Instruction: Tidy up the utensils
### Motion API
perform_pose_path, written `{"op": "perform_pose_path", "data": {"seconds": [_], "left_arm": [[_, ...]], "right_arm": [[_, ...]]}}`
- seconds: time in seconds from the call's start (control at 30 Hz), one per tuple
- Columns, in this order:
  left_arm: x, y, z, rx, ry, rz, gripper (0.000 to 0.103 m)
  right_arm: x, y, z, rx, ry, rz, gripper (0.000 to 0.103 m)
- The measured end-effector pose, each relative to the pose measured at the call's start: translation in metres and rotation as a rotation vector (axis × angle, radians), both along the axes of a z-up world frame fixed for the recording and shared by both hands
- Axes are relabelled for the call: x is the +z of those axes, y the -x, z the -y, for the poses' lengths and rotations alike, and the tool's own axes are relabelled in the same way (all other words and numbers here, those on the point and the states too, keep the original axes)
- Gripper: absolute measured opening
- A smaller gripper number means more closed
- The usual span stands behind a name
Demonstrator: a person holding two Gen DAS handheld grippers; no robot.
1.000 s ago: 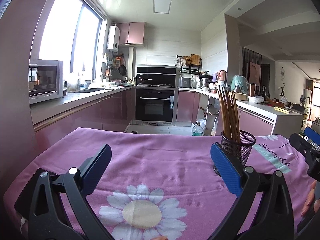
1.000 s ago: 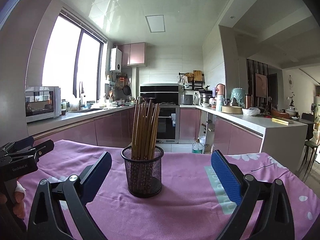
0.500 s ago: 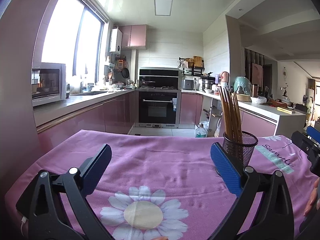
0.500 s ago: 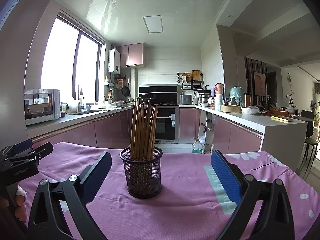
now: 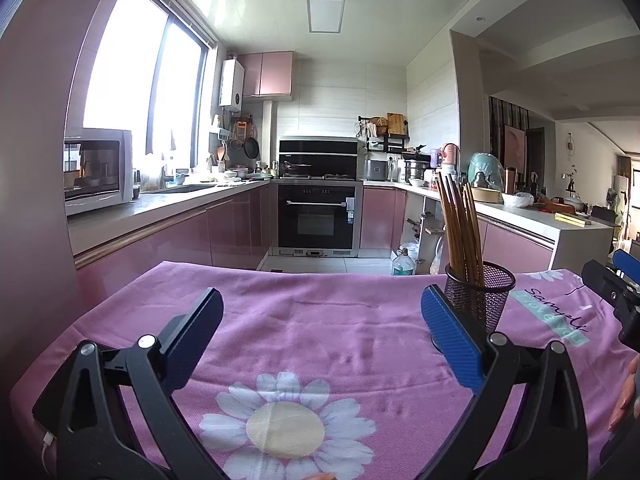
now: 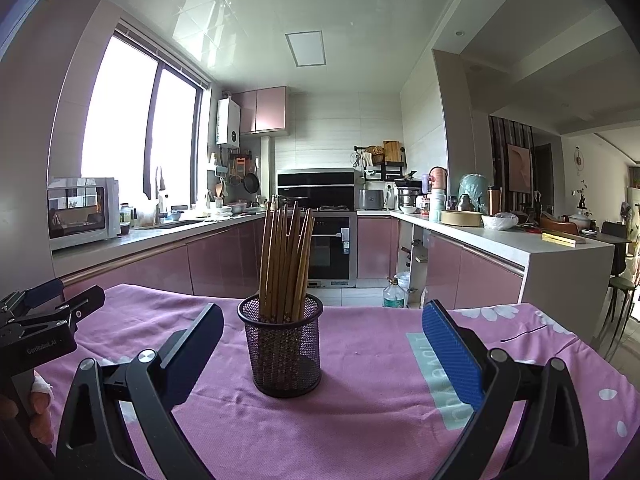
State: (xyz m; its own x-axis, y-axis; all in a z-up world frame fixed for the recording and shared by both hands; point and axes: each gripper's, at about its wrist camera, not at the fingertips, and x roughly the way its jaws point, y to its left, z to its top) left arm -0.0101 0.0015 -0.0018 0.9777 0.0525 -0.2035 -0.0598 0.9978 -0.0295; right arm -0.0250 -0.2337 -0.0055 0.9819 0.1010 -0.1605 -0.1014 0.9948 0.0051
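both views edged forward slightly; left gripper [image 5: 320, 328] and right gripper [image 6: 322, 334] spread wide, empty; chopsticks [image 6: 285, 264] upright in mesh cup [image 6: 281, 350].

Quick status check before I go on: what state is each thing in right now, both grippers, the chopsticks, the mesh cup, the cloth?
left gripper: jaws wide open, holding nothing, above the cloth.
right gripper: jaws wide open, empty, the cup ahead between them, not touching.
chopsticks: bundled, standing on end in the cup, leaning slightly.
mesh cup: upright on the cloth.
pink cloth: spread flat over the table.
oven: door closed.
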Motion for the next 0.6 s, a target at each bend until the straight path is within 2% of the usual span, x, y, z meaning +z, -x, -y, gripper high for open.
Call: {"op": "perform_pose_path", "data": {"seconds": [0.6], "left_arm": [[-0.0005,-0.0005,-0.0013,0.003,0.004,-0.001,0.097]], "right_arm": [[0.0004,-0.0027,0.0022,0.000,-0.010,-0.011,0.096]]}}
